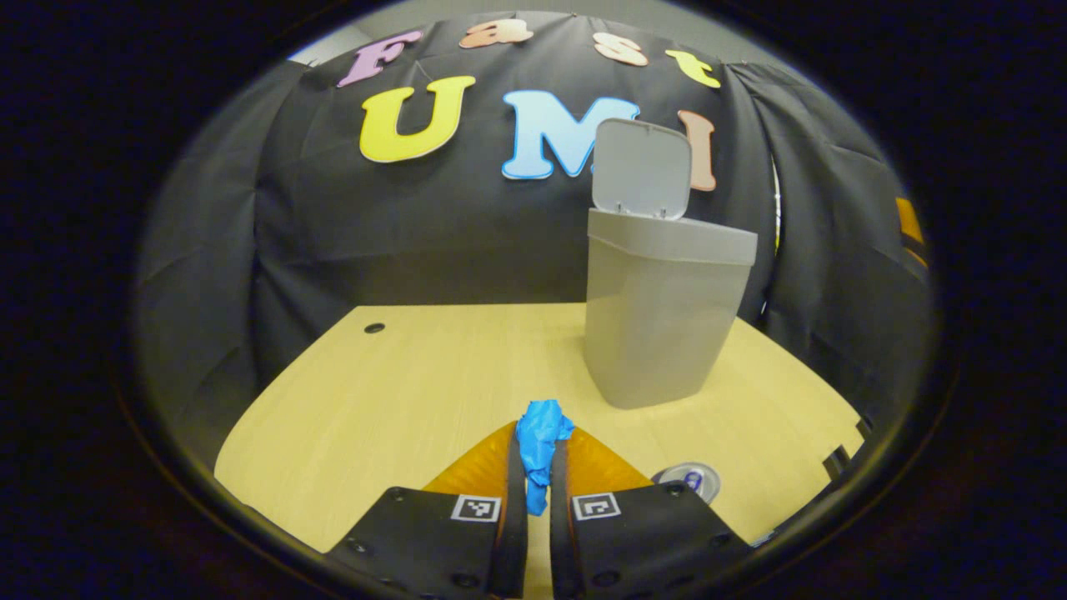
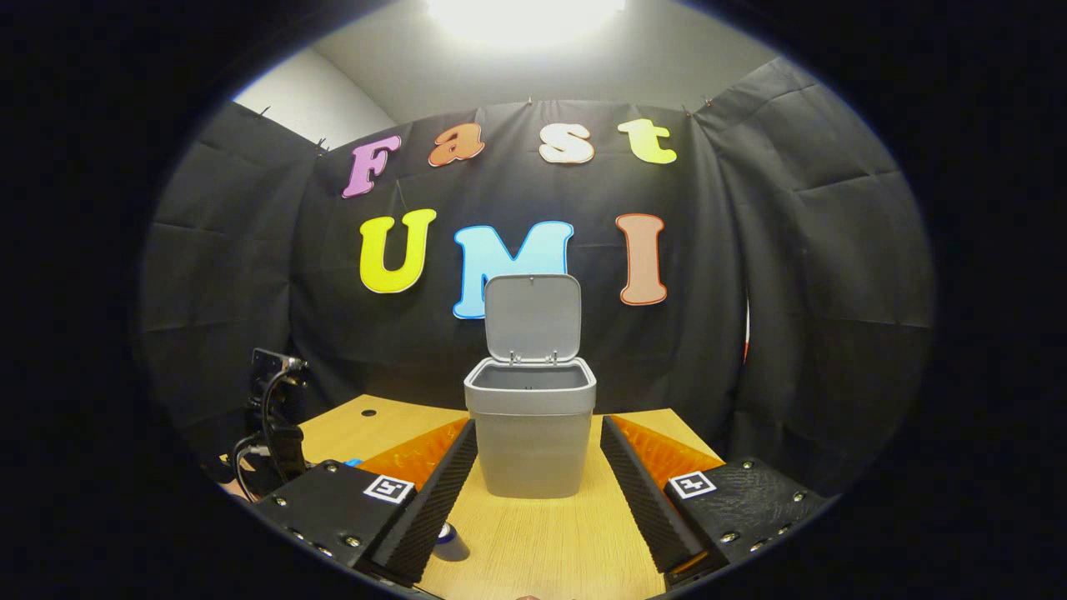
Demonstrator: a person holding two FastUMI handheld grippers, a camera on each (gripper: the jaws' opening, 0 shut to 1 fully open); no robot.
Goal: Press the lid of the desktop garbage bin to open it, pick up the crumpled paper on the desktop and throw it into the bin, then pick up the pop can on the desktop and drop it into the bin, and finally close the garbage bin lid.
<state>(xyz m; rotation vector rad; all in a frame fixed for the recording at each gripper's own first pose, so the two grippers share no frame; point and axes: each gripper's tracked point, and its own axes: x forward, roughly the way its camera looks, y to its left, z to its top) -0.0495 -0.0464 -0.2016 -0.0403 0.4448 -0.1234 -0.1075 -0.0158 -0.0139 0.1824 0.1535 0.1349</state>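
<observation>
Pale wood surface, grey plastic bin with lid up. Left tool clamped on blue crumpled paper, light, soft, squashes easily. Right tool apart, empty. Pop can beside: light, dentable, grip mid-body.

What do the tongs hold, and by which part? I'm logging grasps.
Left tongs pinch the crumpled blue paper by its lower part; right tongs hold nothing.
</observation>
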